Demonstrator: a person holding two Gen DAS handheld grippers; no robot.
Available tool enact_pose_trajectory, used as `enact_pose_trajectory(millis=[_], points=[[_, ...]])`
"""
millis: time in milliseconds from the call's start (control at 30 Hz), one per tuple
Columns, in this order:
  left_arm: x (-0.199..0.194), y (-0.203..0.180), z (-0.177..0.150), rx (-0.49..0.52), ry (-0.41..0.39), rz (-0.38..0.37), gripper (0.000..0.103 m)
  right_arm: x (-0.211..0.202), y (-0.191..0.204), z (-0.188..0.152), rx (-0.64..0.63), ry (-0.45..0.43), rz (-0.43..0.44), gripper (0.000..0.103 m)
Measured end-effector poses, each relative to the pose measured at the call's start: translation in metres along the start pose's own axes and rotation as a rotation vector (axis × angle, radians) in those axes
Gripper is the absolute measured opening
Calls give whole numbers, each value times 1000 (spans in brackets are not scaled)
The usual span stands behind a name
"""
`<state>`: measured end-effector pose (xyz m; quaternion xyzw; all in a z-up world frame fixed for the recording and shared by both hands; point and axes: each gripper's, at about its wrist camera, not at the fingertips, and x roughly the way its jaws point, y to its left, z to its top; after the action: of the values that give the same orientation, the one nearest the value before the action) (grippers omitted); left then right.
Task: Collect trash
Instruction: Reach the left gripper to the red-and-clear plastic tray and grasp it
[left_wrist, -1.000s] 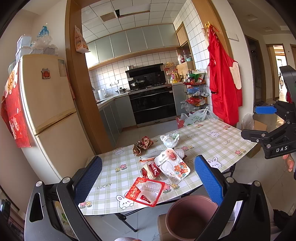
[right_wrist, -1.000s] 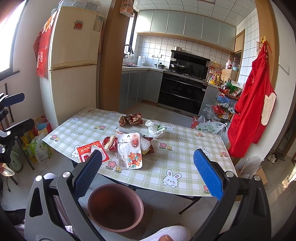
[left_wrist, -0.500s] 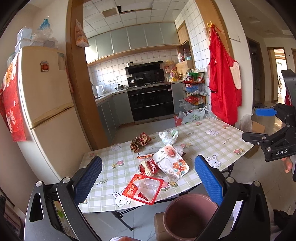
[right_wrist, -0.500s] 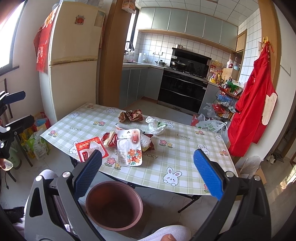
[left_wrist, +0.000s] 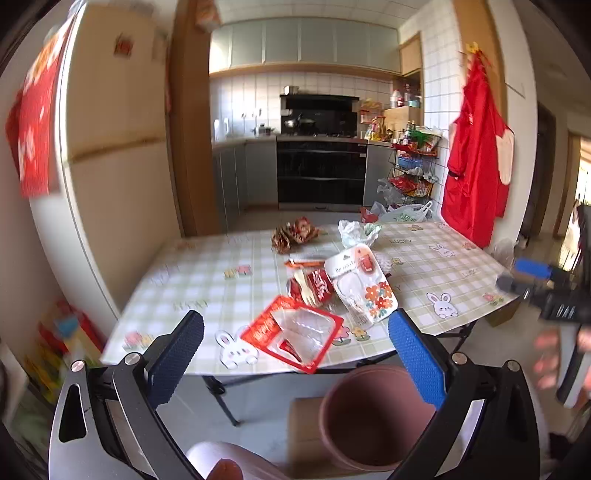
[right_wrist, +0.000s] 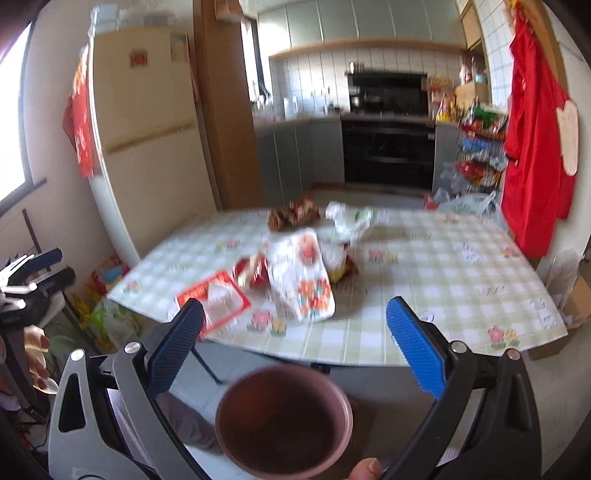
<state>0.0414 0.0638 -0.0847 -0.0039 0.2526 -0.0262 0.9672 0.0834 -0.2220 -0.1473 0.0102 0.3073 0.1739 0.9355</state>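
— While both views blur, where is the trash?
— Heaped mid-table (left_wrist: 221, 266): a red-edged blister pack (left_wrist: 295, 338) nearest the pink bin (left_wrist: 369, 417), a floral card (left_wrist: 364, 284) just behind it.
— And the claws?
— Left claw (left_wrist: 295, 354) and right claw (right_wrist: 295, 339) are both spread wide, holding nothing, before the bin.

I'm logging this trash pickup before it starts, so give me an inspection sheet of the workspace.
Surface: table with checked bunny cloth.
Job's things: red blister pack at the near edge; flower-print pack, red wrappers, crumpled brown wrapper, white bag behind it; pink bin on the floor in front.
Clutter: nothing seen beyond the trash.
Grippers: left tool and right tool both open, empty.
Cables: nothing seen.
Surroundings: fridge, oven, red apron.
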Motion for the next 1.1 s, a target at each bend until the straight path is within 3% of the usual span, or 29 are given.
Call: enact_pose_trajectory(millis=[200, 367, 700, 767, 867, 967, 1100], points=[[45, 11, -19, -41, 95, -14, 98, 46, -6, -26, 42, 109, 55, 98], [83, 12, -33, -40, 163, 4, 98, 70, -12, -36, 41, 143, 7, 98], [130, 12, -39, -25, 218, 42, 98, 101, -41, -31, 64, 177, -50, 98], [139, 17, -43, -48, 240, 47, 98, 109, -47, -30, 88, 180, -47, 98], [158, 28, -51, -88, 292, 119, 98, 122, -51, -31, 96, 202, -53, 98], [175, 45, -58, -188, 337, 104, 96, 137, -52, -31, 87, 229, -44, 98], [202, 62, -67, -343, 407, 38, 76, 154, -50, -27, 74, 244, -39, 98]])
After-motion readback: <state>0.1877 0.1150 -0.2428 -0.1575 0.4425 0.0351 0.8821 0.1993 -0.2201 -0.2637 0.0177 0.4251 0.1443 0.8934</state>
